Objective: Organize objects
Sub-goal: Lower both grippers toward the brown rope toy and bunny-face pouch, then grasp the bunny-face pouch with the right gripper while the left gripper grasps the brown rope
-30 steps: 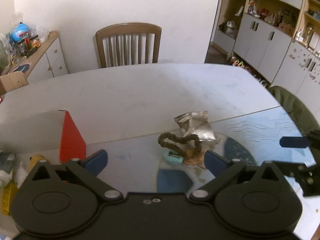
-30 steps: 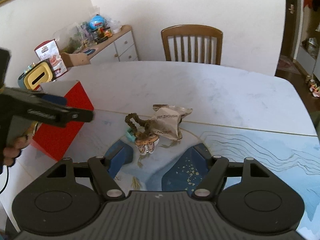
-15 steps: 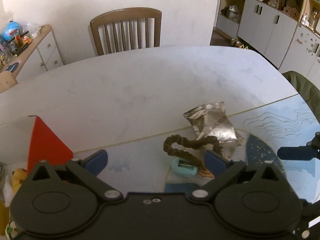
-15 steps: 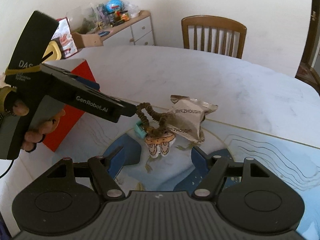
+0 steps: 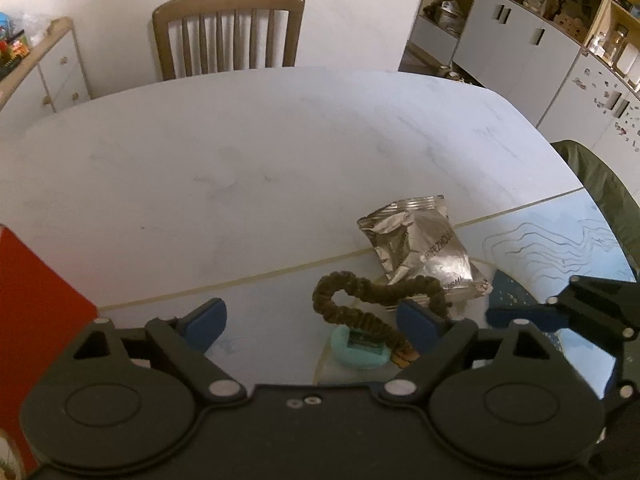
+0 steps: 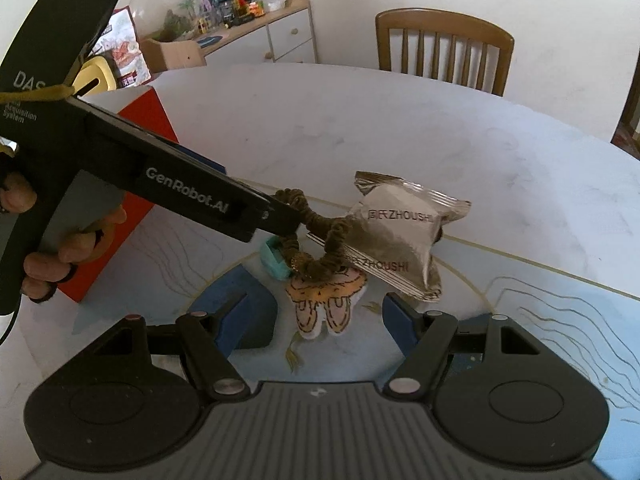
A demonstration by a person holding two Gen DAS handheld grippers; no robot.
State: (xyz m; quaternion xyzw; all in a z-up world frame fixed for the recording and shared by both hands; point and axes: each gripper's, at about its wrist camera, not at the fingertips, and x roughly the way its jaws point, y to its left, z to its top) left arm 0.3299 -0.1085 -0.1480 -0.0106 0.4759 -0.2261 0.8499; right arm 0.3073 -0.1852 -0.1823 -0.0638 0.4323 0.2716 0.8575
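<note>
A brown scrunchie [image 5: 362,300] lies looped over a teal clip-like object [image 5: 360,350] and against a silver snack packet [image 5: 424,248]. In the right wrist view the scrunchie [image 6: 324,248] rests on a flat cartoon figure [image 6: 328,304], next to the packet [image 6: 400,232]. My left gripper [image 5: 312,320] is open, and the scrunchie sits between its fingers, close to the right pad. It reaches in from the left [image 6: 280,218], tips at the scrunchie. My right gripper [image 6: 320,324] is open just short of the cartoon figure, holding nothing.
A red box [image 6: 136,168] stands on the white table [image 5: 240,160] at the left, behind the hand on the left gripper. The pile lies on a pale blue patterned mat [image 6: 540,320]. A wooden chair [image 5: 228,32] stands at the far edge, a cluttered sideboard [image 6: 256,20] beyond.
My left gripper has moved forward and down to the pile, so the scrunchie now lies between its fingers. My right gripper has come closer to the pile too.
</note>
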